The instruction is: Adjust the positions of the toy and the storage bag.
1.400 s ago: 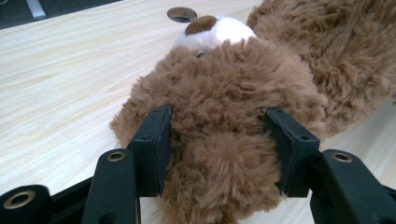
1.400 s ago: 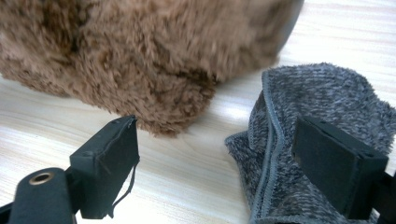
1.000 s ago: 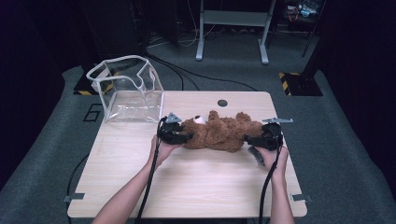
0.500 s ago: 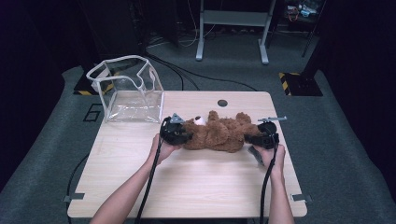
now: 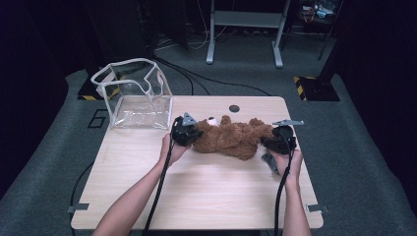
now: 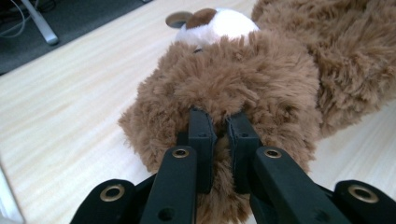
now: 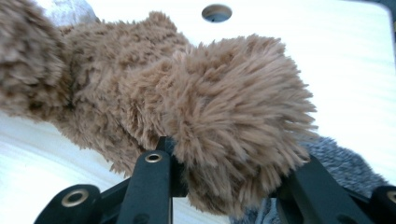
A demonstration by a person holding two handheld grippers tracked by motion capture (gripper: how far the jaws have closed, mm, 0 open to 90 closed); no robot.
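Note:
A brown plush teddy bear [image 5: 231, 137] lies on its side across the wooden table [image 5: 196, 196]. My left gripper [image 5: 194, 137] is at its head end. In the left gripper view the jaws [image 6: 223, 126] have just been closing and now pinch a tuft of brown fur [image 6: 261, 79], with the white muzzle [image 6: 219, 23] beyond. My right gripper [image 5: 265, 141] is at the bear's other end. Its jaws [image 7: 224, 172] have also just been closing and squeeze a fluffy limb [image 7: 233, 107] between them.
A clear plastic bag with white trim [image 5: 135, 93] stands open at the table's back left corner. A round cable hole [image 5: 234, 108] sits near the back edge. Something grey and fuzzy [image 7: 345, 158] lies beside my right jaw. Bare tabletop stretches in front of the bear.
Both grippers have closed on the bear's ends. The right gripper has shifted slightly left, toward the bear. The bear has stayed in place.

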